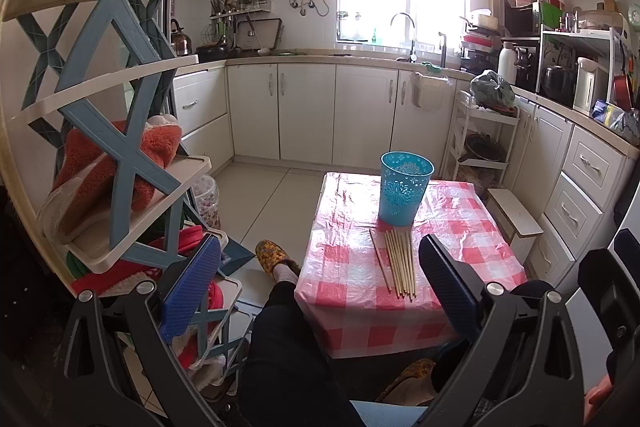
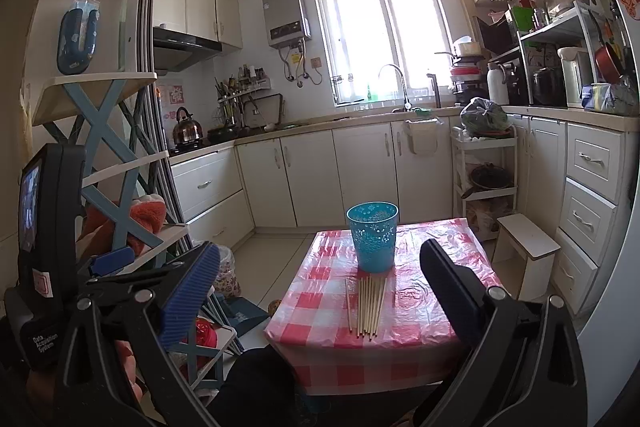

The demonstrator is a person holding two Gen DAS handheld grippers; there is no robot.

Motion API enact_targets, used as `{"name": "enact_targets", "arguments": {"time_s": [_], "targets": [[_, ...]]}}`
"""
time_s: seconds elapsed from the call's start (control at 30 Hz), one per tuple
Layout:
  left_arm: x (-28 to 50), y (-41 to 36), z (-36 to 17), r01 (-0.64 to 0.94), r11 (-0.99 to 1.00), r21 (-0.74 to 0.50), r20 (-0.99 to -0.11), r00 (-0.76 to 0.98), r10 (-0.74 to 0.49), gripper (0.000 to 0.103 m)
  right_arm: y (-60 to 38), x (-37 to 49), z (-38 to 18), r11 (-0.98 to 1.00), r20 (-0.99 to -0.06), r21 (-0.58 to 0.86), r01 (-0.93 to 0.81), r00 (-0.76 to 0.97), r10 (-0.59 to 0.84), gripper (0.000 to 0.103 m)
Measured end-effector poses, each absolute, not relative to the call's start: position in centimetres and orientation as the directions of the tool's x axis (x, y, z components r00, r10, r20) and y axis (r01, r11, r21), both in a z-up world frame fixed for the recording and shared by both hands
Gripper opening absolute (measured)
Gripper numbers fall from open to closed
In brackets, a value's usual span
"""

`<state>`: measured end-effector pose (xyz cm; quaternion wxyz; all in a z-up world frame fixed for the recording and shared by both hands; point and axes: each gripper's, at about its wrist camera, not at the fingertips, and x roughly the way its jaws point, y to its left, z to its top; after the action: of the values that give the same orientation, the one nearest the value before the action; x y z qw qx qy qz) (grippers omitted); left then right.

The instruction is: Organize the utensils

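Ahead of both grippers' wide-apart, empty fingers, the chopsticks (image 2: 366, 305) lie bundled on the checked surface (image 2: 420, 307) just before the blue cup (image 2: 372, 237). Light, stiff, probably slippery; pinch one mid-length.

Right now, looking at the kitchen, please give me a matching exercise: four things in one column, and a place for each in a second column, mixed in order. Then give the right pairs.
Things:
1. chopsticks
2. blue cup
3. kettle
4. orange slipper

Places:
A. on the stove, left of the counter
B. on a shelf of the rack at the left
C. lying flat on the checked tablecloth, near its front edge
D. standing upright on the table, behind the sticks

Pairs: 1-C, 2-D, 3-A, 4-B
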<state>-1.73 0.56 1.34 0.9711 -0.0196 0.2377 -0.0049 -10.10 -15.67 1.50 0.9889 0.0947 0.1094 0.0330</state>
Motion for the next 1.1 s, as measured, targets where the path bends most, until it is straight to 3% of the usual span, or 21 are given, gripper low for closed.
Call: {"name": "enact_targets", "arguments": {"time_s": [0.27, 0.43, 0.87, 1.03, 1.1], "targets": [[-1.3, 0.3, 1.3, 0.003, 1.000, -0.024, -0.472, 0.882, -0.014, 0.095, -15.7, -8.5, 0.7, 0.986, -0.241, 0.161, -0.039, 0.967, 0.078, 0.096], [0.3, -0.5, 1.0, -0.014, 0.999, 0.049, -0.482, 0.875, 0.036, 0.095, -16.9, -6.6, 0.0, 0.979, -0.269, 0.199, -0.046, 0.958, 0.099, 0.096], [10.6, -2.1, -2.4, -0.001, 1.000, 0.026, -0.552, 0.834, 0.015, 0.095, -20.3, 0.7, -3.8, 0.912, -0.351, 0.408, -0.031, 0.917, 0.188, 0.096], [16.7, -2.4, -6.1, -0.003, 1.000, 0.029, -0.615, 0.788, 0.020, 0.095, -21.8, 7.4, -7.8, 0.917, -0.474, 0.397, 0.039, 0.864, 0.168, 0.096], [19.1, -2.5, -7.8, -0.002, 1.000, 0.030, -0.636, 0.771, 0.021, 0.095, -22.2, 10.3, -9.4, 0.912, -0.503, 0.408, 0.051, 0.846, 0.178, 0.088]]}}
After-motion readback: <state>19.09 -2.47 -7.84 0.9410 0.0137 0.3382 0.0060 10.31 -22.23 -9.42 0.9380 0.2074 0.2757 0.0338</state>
